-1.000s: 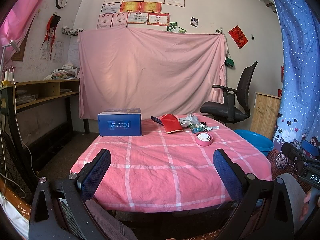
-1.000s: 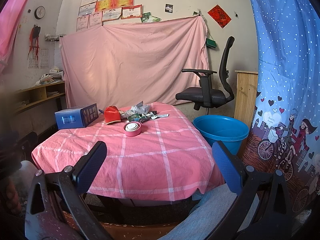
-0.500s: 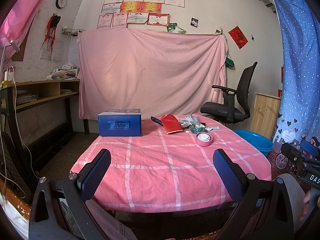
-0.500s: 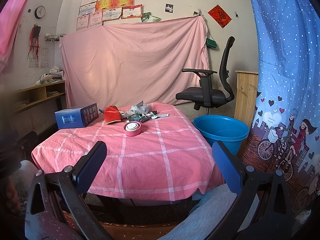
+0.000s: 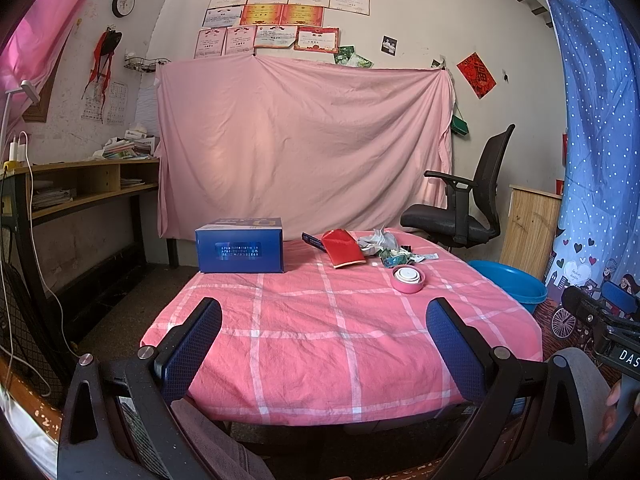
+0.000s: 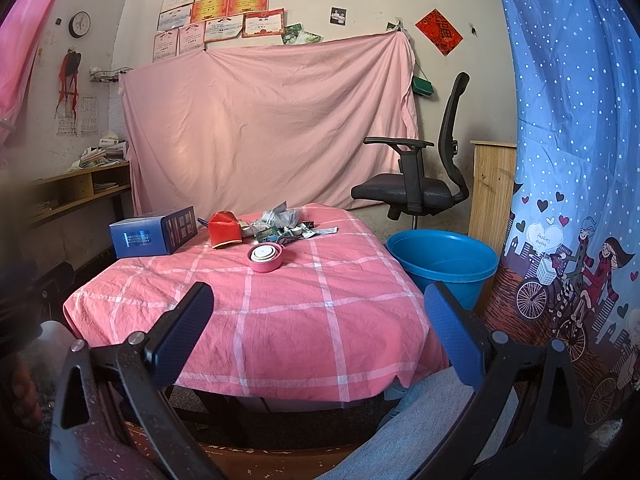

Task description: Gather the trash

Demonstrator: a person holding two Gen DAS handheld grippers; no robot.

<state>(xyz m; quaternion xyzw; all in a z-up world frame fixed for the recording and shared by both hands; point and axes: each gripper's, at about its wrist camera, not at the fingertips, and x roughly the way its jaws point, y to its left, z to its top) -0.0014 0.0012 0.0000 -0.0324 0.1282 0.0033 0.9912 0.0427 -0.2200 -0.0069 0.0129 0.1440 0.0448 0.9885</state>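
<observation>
Wrapper heap (image 6: 286, 225): untouched at the table's (image 6: 304, 320) far edge, twelve o'clock from both tools. Blue basin (image 6: 444, 258): on the floor at three o'clock, apparently empty. Left gripper (image 5: 324, 344), right gripper (image 6: 320, 334): spread wide, holding nothing. Collection not begun.

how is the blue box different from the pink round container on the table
The blue box is rectangular and dark blue; the pink round container is a low pink cylinder with a white centre. The blue box is larger and taller and sits further left. Both rest on the pink checked tablecloth.
</observation>
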